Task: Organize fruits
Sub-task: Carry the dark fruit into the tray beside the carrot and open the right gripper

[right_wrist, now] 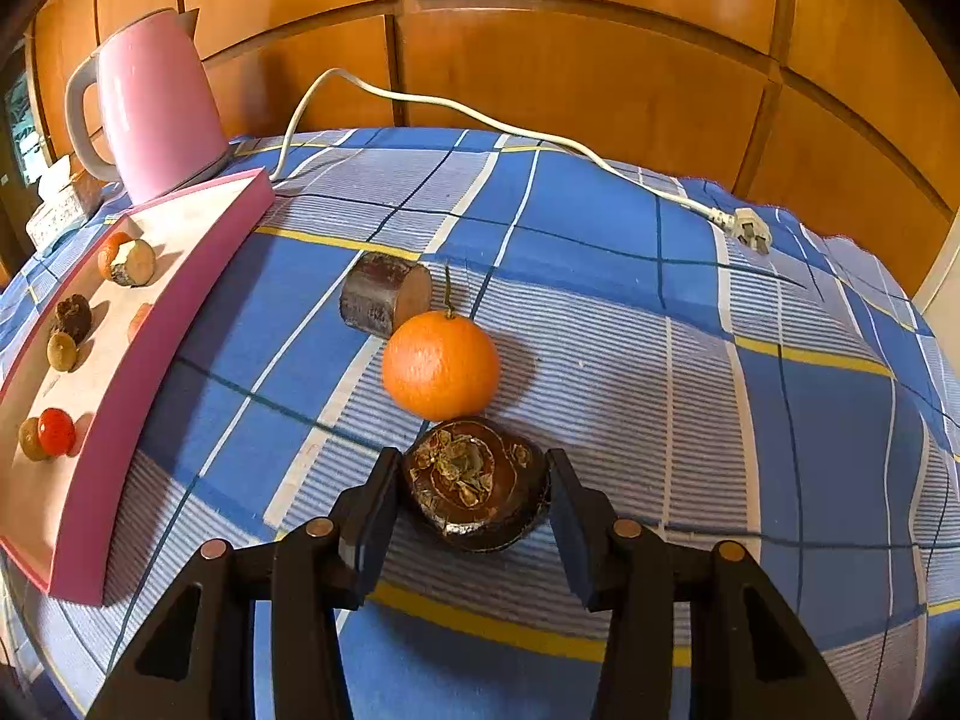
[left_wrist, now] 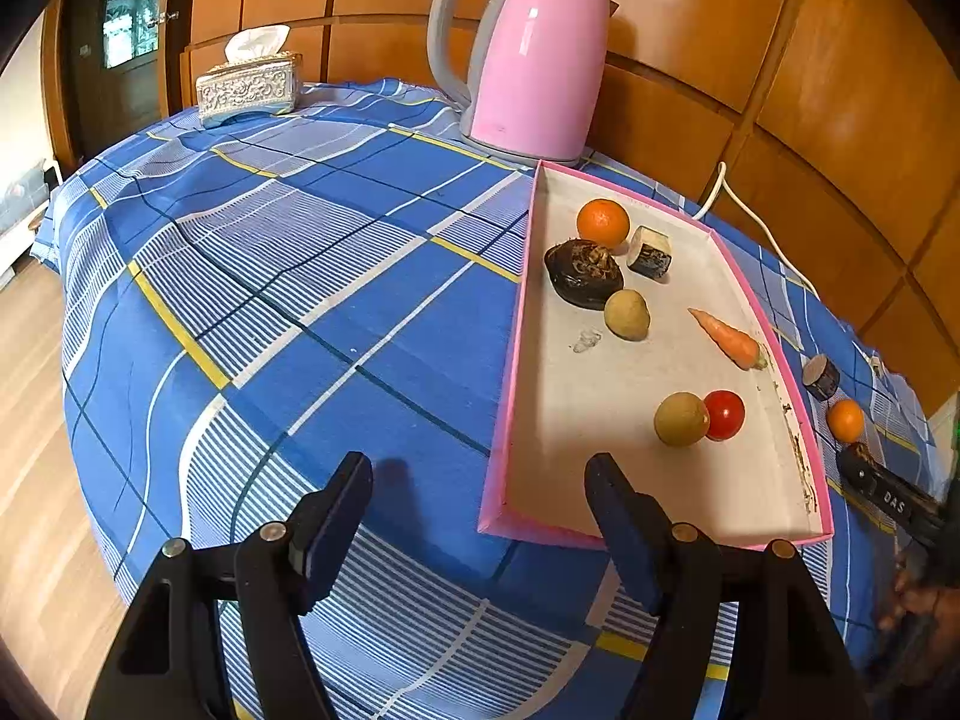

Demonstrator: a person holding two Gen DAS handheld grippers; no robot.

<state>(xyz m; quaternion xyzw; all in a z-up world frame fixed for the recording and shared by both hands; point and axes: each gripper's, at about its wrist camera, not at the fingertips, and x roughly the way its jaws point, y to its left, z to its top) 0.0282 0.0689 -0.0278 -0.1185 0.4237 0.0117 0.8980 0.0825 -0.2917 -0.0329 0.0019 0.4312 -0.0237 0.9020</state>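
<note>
Right gripper (right_wrist: 474, 498) closed on a water chestnut (right_wrist: 477, 483) on the cloth.
Its jaws press the chestnut's two sides; just beyond them sits an orange (right_wrist: 441, 363), touching it, then a cane stub (right_wrist: 384, 294). Left gripper (left_wrist: 480, 516) hangs open and empty, its right jaw over the near edge of the pink tray (left_wrist: 510, 360), which holds other fruit.

Carrot (right_wrist: 139, 321) half hidden behind pink tray wall (right_wrist: 150, 354)
</note>
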